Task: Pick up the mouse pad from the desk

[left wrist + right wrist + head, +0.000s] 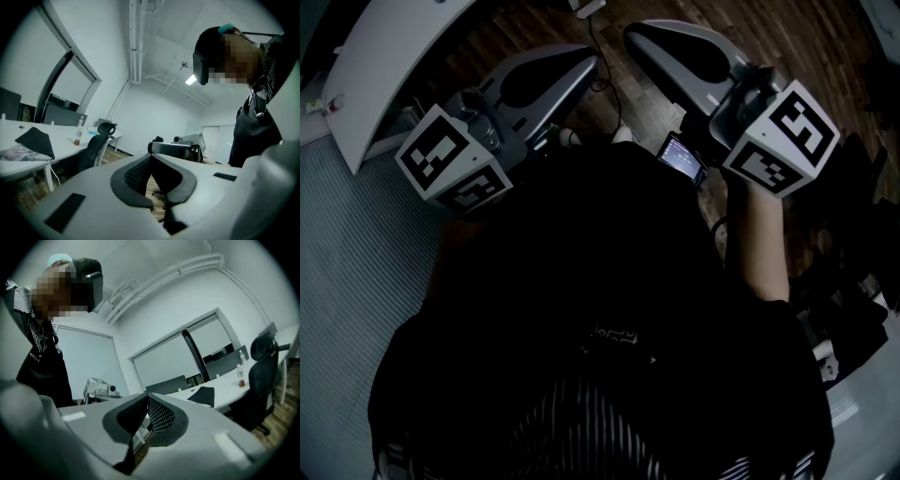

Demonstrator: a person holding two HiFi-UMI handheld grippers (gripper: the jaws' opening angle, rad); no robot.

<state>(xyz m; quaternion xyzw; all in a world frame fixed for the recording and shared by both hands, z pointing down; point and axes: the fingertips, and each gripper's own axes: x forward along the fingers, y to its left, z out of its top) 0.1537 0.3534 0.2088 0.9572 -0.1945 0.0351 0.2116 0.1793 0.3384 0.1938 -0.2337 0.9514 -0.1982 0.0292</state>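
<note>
Hovering, fingers (131, 176) together and empty, left gripper (151, 156) and right gripper (147, 395); bottle (78, 134) low on amber drink (77, 141).

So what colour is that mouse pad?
The mouse pad is black; right gripper view shows it best.

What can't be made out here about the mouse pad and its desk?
Head view: the person's dark clothing fills the picture; only a corner of the curved white desk shows, cut by the edge, no pad visible.
Left tool view: the flat black mouse pad is small and far; what lies under it is unclear.
Right tool view: any print on the small clear bottle is too small to read.
</note>
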